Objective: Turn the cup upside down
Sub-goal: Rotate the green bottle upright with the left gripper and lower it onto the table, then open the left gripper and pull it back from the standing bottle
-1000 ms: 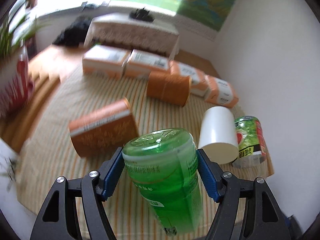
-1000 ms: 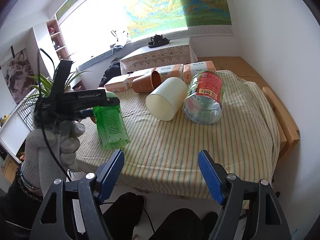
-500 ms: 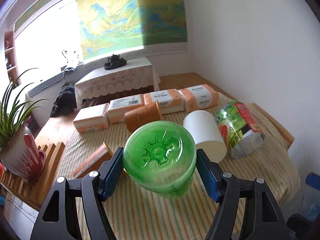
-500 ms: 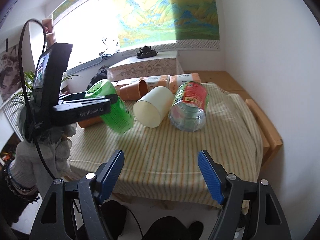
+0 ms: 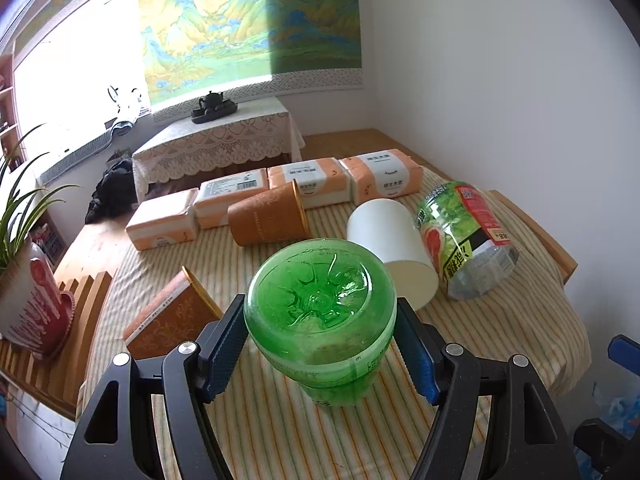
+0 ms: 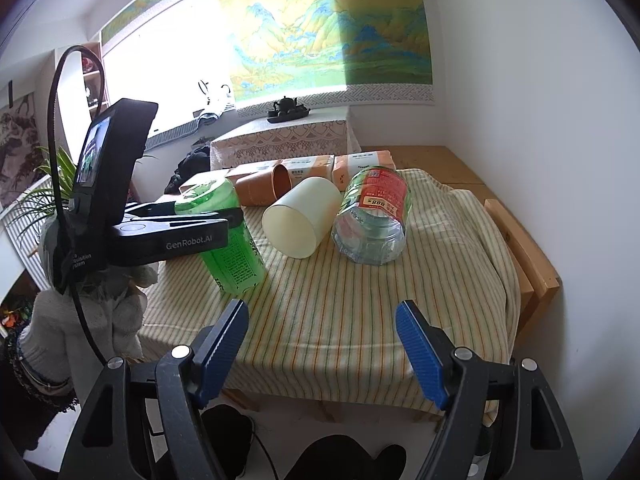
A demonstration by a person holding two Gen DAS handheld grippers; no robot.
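Observation:
My left gripper point(image 5: 320, 348) is shut on a green plastic cup point(image 5: 320, 304), held upside down and slightly tilted, base up. In the right wrist view the green cup point(image 6: 228, 248) has its mouth end at or just above the striped tablecloth point(image 6: 360, 300); I cannot tell if it touches. My right gripper point(image 6: 322, 344) is open and empty, off the table's front edge.
A white paper cup point(image 5: 394, 248), a clear bottle-cup with a red label point(image 5: 464, 240) and two orange cups point(image 5: 266, 218) point(image 5: 168, 320) lie on their sides on the table. Tissue packs point(image 5: 308, 180) line the back edge. A potted plant point(image 5: 28, 304) stands at left.
My left gripper has turned the green cup from lying sideways to base up and lowered it to the cloth. The right gripper stayed open by the table's front edge.

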